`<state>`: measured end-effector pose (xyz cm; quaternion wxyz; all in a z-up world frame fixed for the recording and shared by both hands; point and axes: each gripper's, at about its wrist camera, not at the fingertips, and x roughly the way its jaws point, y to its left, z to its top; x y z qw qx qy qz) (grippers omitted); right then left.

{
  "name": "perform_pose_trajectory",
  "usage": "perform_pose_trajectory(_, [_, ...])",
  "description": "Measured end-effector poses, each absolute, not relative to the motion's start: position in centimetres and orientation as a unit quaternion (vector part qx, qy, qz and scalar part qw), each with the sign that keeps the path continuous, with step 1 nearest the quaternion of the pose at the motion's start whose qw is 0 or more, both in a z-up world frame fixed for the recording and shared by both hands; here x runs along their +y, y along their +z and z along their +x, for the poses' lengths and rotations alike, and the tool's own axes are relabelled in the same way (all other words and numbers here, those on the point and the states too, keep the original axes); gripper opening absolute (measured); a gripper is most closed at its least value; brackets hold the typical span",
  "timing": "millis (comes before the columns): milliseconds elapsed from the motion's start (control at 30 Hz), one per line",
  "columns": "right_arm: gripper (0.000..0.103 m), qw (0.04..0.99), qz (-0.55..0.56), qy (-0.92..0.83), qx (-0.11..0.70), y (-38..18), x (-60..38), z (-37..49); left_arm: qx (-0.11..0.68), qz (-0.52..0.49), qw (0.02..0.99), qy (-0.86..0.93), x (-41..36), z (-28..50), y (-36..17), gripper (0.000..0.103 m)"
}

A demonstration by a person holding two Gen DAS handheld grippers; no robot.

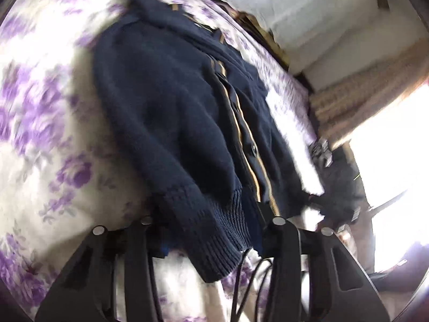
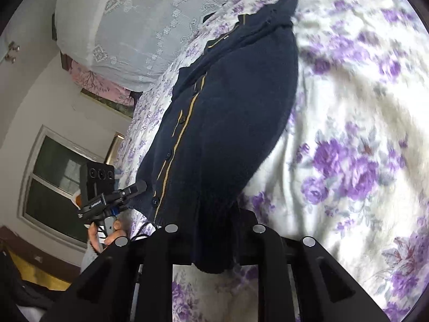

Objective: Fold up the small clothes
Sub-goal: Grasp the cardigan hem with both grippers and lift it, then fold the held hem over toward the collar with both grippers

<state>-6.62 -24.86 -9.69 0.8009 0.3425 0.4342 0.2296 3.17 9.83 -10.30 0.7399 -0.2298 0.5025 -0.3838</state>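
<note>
Navy cardigan (image 1: 171, 112) spread on floral bedsheet (image 1: 40, 139), ribbed hem clamped in left gripper (image 1: 211, 222) and right gripper (image 2: 214, 229).

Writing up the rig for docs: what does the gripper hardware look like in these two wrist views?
Both are matte black plastic. The left gripper has angular fingers with round silver caps at the tips and black cables below. The right gripper has the same silver-capped build. From the right wrist, the left unit shows a boxy black camera housing, white lettering and a blue fitting.

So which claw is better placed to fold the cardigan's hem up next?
Probably the right claw: it appears shut on the ribbed hem of the cardigan. The left claw also has hem between its fingers, but its grip is unclear.
</note>
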Motion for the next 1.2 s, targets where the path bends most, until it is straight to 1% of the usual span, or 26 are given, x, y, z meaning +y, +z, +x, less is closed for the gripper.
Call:
perform_pose_trajectory(67, [0.020, 0.796, 0.349, 0.233, 0.437, -9.9, -24.9, -6.4, 0.504, -0.248, 0.732, -0.385, 10.4, 3.5, -10.6, 0.041])
perform_pose_trajectory(133, [0.018, 0.799, 0.341, 0.231, 0.437, -9.9, -24.6, -6.4, 0.503, -0.233, 0.738, -0.384, 9.9, 3.3, -10.5, 0.039])
perform_pose_trajectory(167, [0.017, 0.804, 0.334, 0.228, 0.435, -9.6, -24.4, -6.4, 0.500, -0.224, 0.744, -0.384, 9.6, 3.2, -10.3, 0.036])
perform_pose_trajectory(200, [0.017, 0.810, 0.328, 0.226, 0.431, -9.4, -24.3, -6.7, 0.496, -0.216, 0.749, -0.383, 9.4, 3.0, -10.1, 0.028])
perform_pose_trajectory(267, [0.016, 0.825, 0.311, 0.224, 0.415, -8.6, -24.2, -7.3, 0.482, -0.205, 0.762, -0.381, 9.4, 2.4, -9.4, 0.018])
perform_pose_trajectory(300, [0.015, 0.831, 0.306, 0.223, 0.407, -8.2, -24.1, -7.4, 0.473, -0.200, 0.769, -0.381, 9.6, 2.3, -8.9, 0.014])
perform_pose_trajectory(367, [0.014, 0.840, 0.302, 0.224, 0.390, -7.3, -24.4, -7.6, 0.455, -0.192, 0.781, -0.382, 9.8, 2.0, -7.7, 0.013])
perform_pose_trajectory(533, [0.014, 0.846, 0.308, 0.227, 0.372, -5.8, -25.1, -7.2, 0.425, -0.163, 0.804, -0.382, 9.7, 2.4, -4.5, 0.013])
perform_pose_trajectory(800, [0.014, 0.864, 0.290, 0.238, 0.336, -1.6, -25.4, -4.8, 0.396, -0.128, 0.830, -0.372, 8.6, 4.0, -1.1, 0.013])
perform_pose_trajectory(1200, [0.014, 0.859, 0.334, 0.246, 0.300, 0.2, -26.8, 0.8, 0.371, -0.106, 0.857, -0.342, 7.0, 8.4, 1.8, 0.013])
